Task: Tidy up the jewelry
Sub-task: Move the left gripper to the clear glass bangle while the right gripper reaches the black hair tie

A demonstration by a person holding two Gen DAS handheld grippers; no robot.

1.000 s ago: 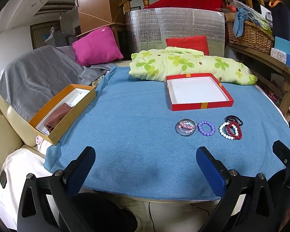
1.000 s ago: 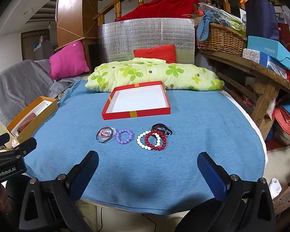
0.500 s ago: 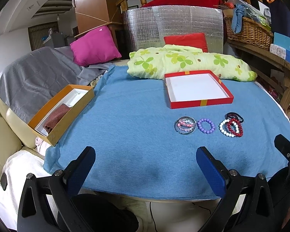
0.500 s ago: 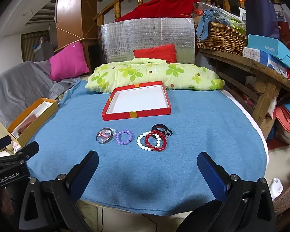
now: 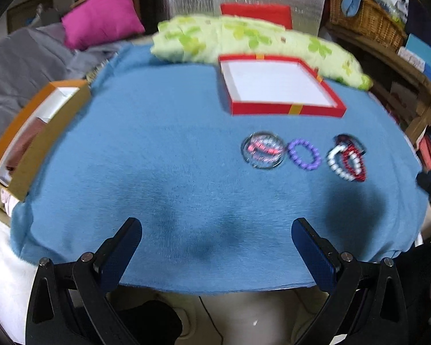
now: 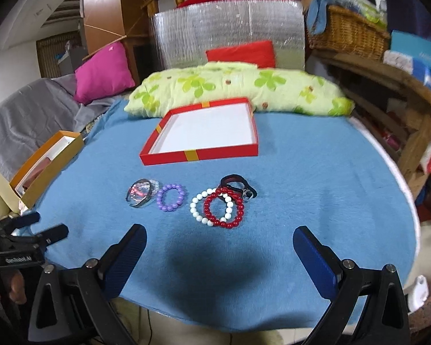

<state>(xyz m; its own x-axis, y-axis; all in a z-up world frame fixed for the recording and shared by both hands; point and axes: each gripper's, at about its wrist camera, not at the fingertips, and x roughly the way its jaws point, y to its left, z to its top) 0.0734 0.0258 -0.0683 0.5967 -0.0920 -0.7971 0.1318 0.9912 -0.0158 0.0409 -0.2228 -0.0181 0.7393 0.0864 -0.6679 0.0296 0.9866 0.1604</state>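
A row of jewelry lies on the blue cloth: a clear bangle with pink bands (image 6: pixel 140 193), a purple bead bracelet (image 6: pixel 171 197), a white bead bracelet (image 6: pixel 198 211) overlapped by a red bead bracelet (image 6: pixel 223 211), and a dark strap (image 6: pixel 238 187). Behind them sits an open red box with a white inside (image 6: pixel 207 132). The same row shows in the left wrist view: the bangle (image 5: pixel 263 150), the purple bracelet (image 5: pixel 304 155), the red and white bracelets (image 5: pixel 348 161), and the box (image 5: pixel 278 84). My left gripper (image 5: pixel 217 240) and my right gripper (image 6: pixel 219 248) are both open, empty, near the table's front edge.
An orange box (image 5: pixel 34 132) holding brown cloth sits at the table's left edge. A green flowered quilt (image 6: pixel 238 89) lies behind the red box. A wooden shelf with a wicker basket (image 6: pixel 347 33) stands on the right. The left gripper shows in the right wrist view (image 6: pixel 28 231).
Both grippers have moved forward over the table and tilted down, so the jewelry and red box look larger and closer. The left wrist view is motion-blurred. Nothing on the table has moved.
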